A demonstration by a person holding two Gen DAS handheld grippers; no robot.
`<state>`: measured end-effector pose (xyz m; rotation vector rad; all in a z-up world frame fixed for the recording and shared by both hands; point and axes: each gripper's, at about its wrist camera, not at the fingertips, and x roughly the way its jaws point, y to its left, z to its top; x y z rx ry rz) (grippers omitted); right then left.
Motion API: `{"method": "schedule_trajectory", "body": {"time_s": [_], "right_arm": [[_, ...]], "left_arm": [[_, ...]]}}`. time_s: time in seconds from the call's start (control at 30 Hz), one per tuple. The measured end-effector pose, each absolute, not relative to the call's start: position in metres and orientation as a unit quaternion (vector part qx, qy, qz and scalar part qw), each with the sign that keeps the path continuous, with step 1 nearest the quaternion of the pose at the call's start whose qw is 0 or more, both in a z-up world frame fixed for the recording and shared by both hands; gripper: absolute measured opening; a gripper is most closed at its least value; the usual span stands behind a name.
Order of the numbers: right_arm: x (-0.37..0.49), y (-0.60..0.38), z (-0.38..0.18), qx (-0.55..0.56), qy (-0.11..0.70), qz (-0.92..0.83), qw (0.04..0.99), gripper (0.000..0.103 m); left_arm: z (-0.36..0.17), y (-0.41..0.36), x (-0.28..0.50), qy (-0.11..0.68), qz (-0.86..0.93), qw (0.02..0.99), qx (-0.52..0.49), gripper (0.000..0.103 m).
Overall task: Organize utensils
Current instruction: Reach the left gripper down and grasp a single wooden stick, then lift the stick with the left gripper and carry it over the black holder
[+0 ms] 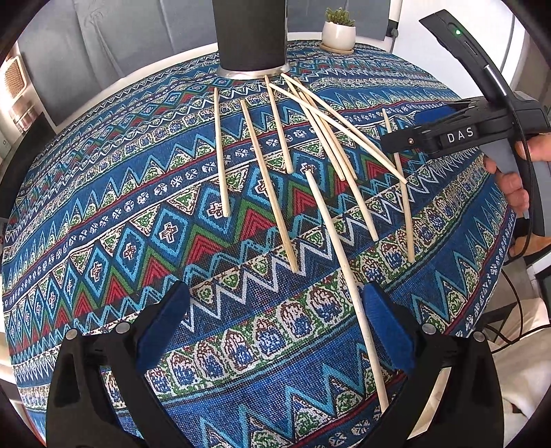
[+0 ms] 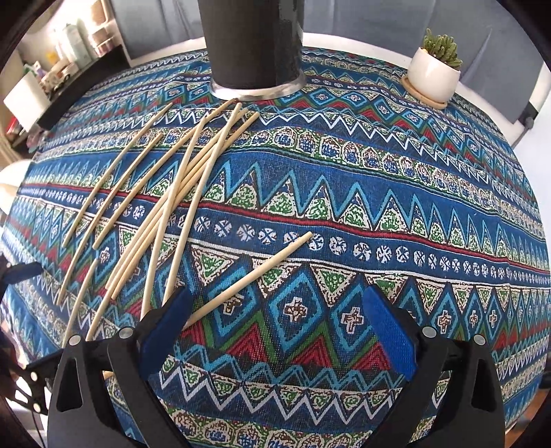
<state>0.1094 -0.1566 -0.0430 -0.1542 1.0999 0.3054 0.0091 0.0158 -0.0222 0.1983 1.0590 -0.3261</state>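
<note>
Several pale wooden chopsticks (image 1: 272, 179) lie scattered on the patterned cloth, fanned out from a tall black holder (image 1: 250, 34) at the far side. My left gripper (image 1: 275, 324) is open and empty above the cloth; one long chopstick (image 1: 347, 275) runs just inside its right finger. In the right wrist view the same pile of chopsticks (image 2: 179, 186) lies to the left in front of the holder (image 2: 253, 44). My right gripper (image 2: 275, 324) is open and empty; a single chopstick (image 2: 255, 275) lies by its left finger. The right gripper also shows in the left wrist view (image 1: 427, 119).
A round table with a blue patterned cloth (image 2: 378, 193) carries everything. A small white pot with a succulent (image 2: 434, 70) stands at the far right; it also shows in the left wrist view (image 1: 338, 32). Shelves with jars (image 2: 69, 44) stand beyond the table's left edge.
</note>
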Motion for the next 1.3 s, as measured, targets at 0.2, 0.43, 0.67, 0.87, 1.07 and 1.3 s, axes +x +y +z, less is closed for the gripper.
{"method": "schedule_trajectory", "body": {"time_s": [0.2,0.43,0.67,0.87,1.07,1.3], "right_arm": [[0.103,-0.182,-0.030,-0.064,0.494,0.154,0.854,0.016],[0.106,-0.222,-0.030,-0.009,0.505,0.182,0.844,0.005],[0.105,-0.254,-0.022,0.038,0.477,0.211,0.852,0.005],[0.108,-0.267,-0.001,0.062,0.442,0.219,0.867,0.005],[0.112,-0.278,0.032,0.067,0.406,0.219,0.885,0.005],[0.121,-0.286,0.060,0.073,0.365,0.226,0.900,0.005]], "left_arm": [[-0.012,0.038,0.005,0.505,-0.142,0.847,0.082,0.050],[-0.006,0.062,-0.001,0.528,-0.141,0.836,0.057,0.005],[-0.003,0.081,-0.013,0.529,-0.133,0.838,0.028,0.005],[0.015,0.100,-0.012,0.507,-0.100,0.856,0.023,0.005],[0.049,0.109,0.003,0.481,-0.082,0.872,0.039,0.005],[0.086,0.109,0.027,0.421,-0.043,0.903,0.072,0.005]]}}
